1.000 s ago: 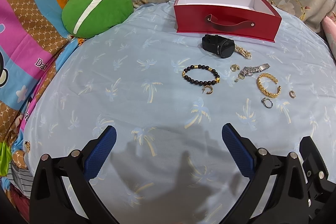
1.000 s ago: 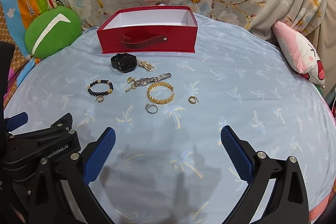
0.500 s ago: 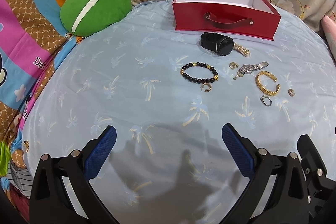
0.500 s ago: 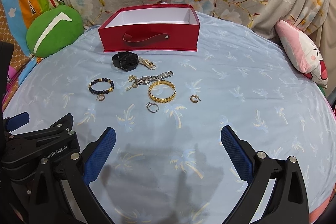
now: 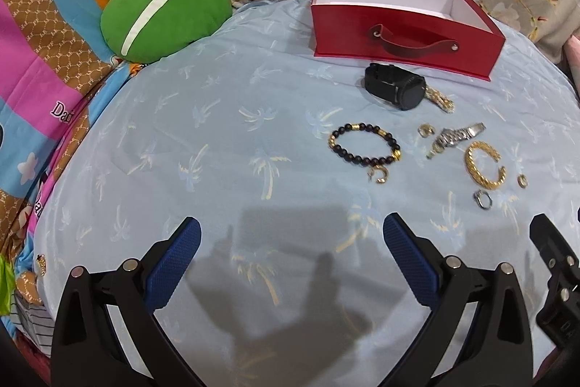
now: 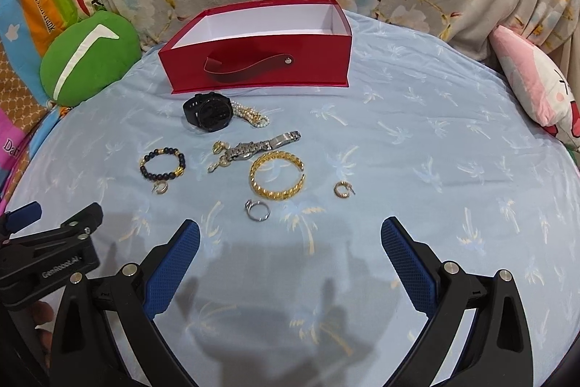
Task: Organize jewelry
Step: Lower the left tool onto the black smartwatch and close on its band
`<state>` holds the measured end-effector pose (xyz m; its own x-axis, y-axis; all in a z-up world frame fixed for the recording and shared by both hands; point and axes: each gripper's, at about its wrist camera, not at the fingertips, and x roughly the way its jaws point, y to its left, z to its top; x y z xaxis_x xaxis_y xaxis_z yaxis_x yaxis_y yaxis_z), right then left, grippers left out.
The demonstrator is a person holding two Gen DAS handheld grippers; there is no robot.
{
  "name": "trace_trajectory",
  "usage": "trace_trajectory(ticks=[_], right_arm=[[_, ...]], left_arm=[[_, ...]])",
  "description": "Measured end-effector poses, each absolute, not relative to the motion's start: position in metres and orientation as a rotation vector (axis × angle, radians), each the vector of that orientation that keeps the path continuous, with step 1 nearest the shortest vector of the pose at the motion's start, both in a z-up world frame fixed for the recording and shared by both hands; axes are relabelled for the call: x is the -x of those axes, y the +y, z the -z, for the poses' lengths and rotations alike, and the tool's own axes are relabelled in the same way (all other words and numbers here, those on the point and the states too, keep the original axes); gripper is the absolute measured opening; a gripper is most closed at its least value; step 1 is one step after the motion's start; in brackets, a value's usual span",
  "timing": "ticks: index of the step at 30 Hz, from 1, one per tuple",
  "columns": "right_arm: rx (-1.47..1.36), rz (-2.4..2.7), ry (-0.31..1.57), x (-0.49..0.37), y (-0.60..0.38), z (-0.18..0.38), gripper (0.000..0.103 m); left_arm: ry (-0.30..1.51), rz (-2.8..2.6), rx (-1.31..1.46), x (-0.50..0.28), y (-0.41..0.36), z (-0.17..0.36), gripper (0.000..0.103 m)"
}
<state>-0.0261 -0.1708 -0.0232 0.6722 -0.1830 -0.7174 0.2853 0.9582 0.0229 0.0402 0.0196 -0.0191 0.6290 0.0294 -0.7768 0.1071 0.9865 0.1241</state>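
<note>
On the bed, low over the blue palm-print sheet: both my grippers hovering w/ jewelry spread ahead.
Left gripper: I'm holding it wide open, nothing between the blue pads, sitting above bare sheet near side of the beaded bracelet.
Right gripper: also spread wide, gripping nothing; silver ring lying just ahead of the gap.
Red box: sitting at far side of sheet, open top, white inside, strap handle facing me; can't see anything inside from either cam.
Black watch: lying just in front of box, not touching it as far as I'm seeing; pearl strand touching its right side.
Beaded bracelet: black + gold beads, left-most of the group; small gold charm lying just beside its near edge.
Silver watch band: lying stretched out btwn black watch and gold bangle, w/ a small gold earring at its left end.
Gold bangle: open cuff, mid-group, just beyond the silver ring.
Gold hoop earring: resting alone, right of bangle, apart from it.
Green cushion: leaning at far left edge of sheet.
Pink plush pillow: lying at far right.
</note>
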Motion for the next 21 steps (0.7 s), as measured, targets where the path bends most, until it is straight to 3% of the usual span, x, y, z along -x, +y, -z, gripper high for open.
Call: trace_trajectory(ticks=[6, 21], right_arm=[[-0.155, 0.306, 0.797, 0.008, -0.192, 0.031, 0.097], [-0.179, 0.36, 0.839, -0.008, -0.224, 0.051, 0.097]], left_arm=[[0.873, 0.073, -0.139, -0.078, 0.015, 0.013, 0.098], [0.938, 0.278, -0.129, -0.184, -0.092, 0.041, 0.098]])
